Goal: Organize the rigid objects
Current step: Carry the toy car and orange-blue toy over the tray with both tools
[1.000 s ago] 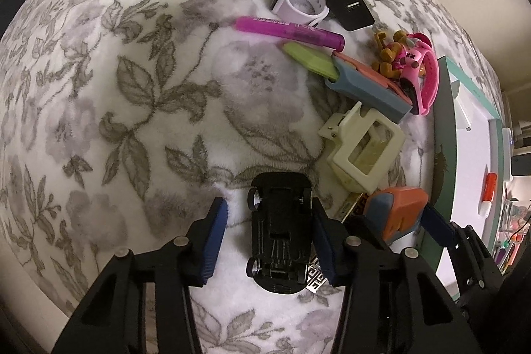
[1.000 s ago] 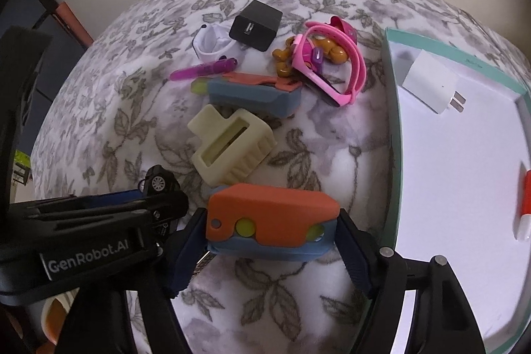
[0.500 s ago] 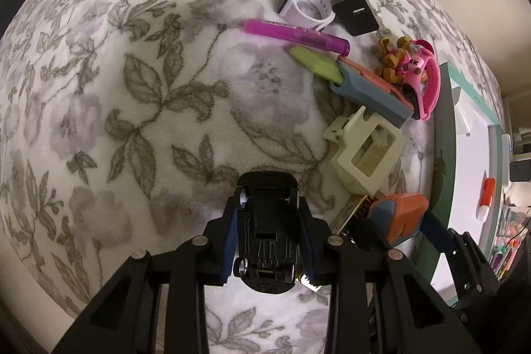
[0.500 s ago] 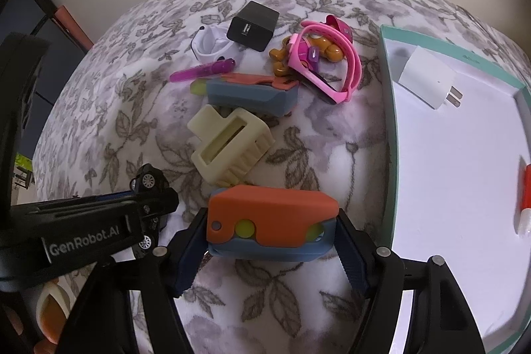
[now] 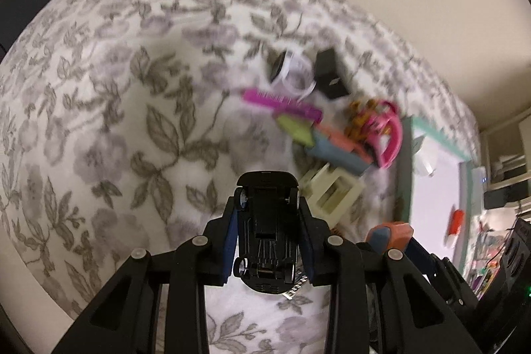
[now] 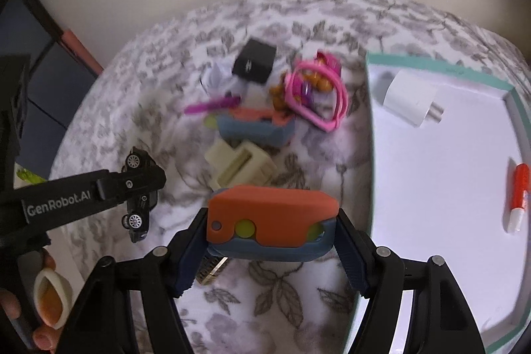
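Two items lie in the tray [image 6: 438,66]; several remain outside it. The left tool [image 5: 268,239] grips a toy car [image 5: 266,221], and the right tool [image 6: 271,241] an orange-blue block [image 6: 270,214].

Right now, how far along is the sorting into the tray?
Done: a white charger and a red-and-white marker lie in the teal-rimmed tray. In hand: the left gripper clamps a black toy car, the right gripper an orange-and-blue block. Left on the blanket: cream holder, pink band, black adapter, more.
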{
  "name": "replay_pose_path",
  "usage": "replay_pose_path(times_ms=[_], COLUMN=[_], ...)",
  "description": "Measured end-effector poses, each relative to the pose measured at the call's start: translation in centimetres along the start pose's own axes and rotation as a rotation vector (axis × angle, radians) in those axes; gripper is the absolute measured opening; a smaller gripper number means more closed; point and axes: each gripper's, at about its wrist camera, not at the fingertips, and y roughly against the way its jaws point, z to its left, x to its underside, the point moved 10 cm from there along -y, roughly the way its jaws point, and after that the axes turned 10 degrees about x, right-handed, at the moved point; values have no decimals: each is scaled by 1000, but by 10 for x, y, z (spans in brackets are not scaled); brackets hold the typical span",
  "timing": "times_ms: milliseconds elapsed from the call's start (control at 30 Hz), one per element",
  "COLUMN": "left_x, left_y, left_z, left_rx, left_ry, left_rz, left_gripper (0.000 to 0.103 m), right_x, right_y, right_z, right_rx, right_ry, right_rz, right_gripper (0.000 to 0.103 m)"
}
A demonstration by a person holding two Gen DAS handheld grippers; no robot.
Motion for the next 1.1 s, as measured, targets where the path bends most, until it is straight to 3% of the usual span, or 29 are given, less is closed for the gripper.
replay_pose_path(times_ms=[300,567,800,1100], left_x=[-21,-20,3,53], left_y=[42,53,42,10], left_z=[-38,-88,-148,-215], left_rx=[47,117,199,232], left_ry=[-73,-181,-321,-519], left_rz=[-157,-206,-179,-88], left_gripper=[34,34,34,34], right_x=[-30,-41,-33,-18], right_y=[52,96,113,125], right_z=[-38,-113,-167,-212], right_rx=[48,199,271,342], right_ry=[-85,-194,-285,-358], right_rz=[-111,-164,-151,-136], right_gripper=[74,74,74,74])
